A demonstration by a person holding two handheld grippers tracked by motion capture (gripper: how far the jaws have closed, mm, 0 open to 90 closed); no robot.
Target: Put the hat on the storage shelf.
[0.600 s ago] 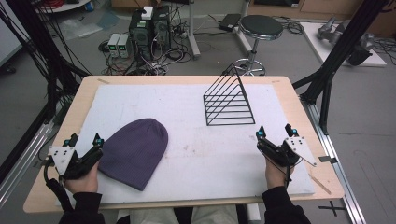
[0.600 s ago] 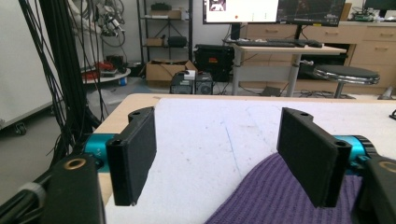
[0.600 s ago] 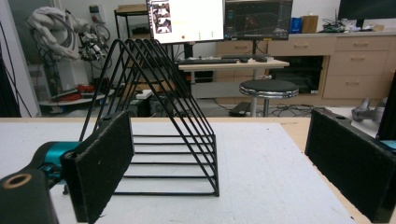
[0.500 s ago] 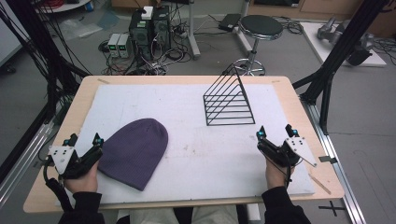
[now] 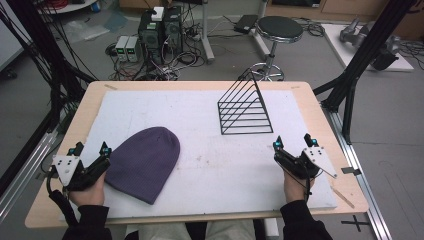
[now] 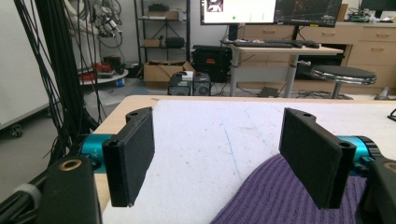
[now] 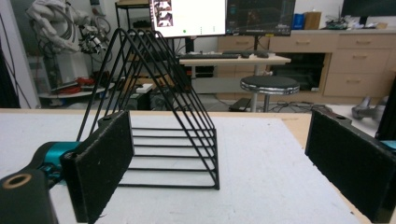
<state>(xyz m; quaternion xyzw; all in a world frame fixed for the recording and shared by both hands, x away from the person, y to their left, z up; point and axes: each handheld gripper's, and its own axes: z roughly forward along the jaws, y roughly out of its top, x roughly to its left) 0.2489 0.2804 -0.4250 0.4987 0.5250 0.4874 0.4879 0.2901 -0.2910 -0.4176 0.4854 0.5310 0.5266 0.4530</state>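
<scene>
Two hand-held grippers rested low in the high view, one at each bottom corner of the white mat (image 5: 200,115) that covered the wooden table (image 5: 320,107). At the lower left of the frame, the left gripper (image 5: 90,148) had its jaws spread wide with nothing between them. A purple knit beanie (image 5: 145,162) lay flat on the mat just to its right. In the left gripper view, the beanie (image 6: 280,196) filled the lower right, reaching under the right-hand jaw, while the left-hand jaw stood over bare mat.

At the lower right of the high view, the right gripper (image 5: 293,142) was likewise wide open and empty. A black wire rack (image 5: 245,107), triangular in profile, stood upright on the mat in the upper right part, well apart from the beanie. In the right gripper view, the rack (image 7: 163,116) rose left of centre, beyond the jaws.
</scene>
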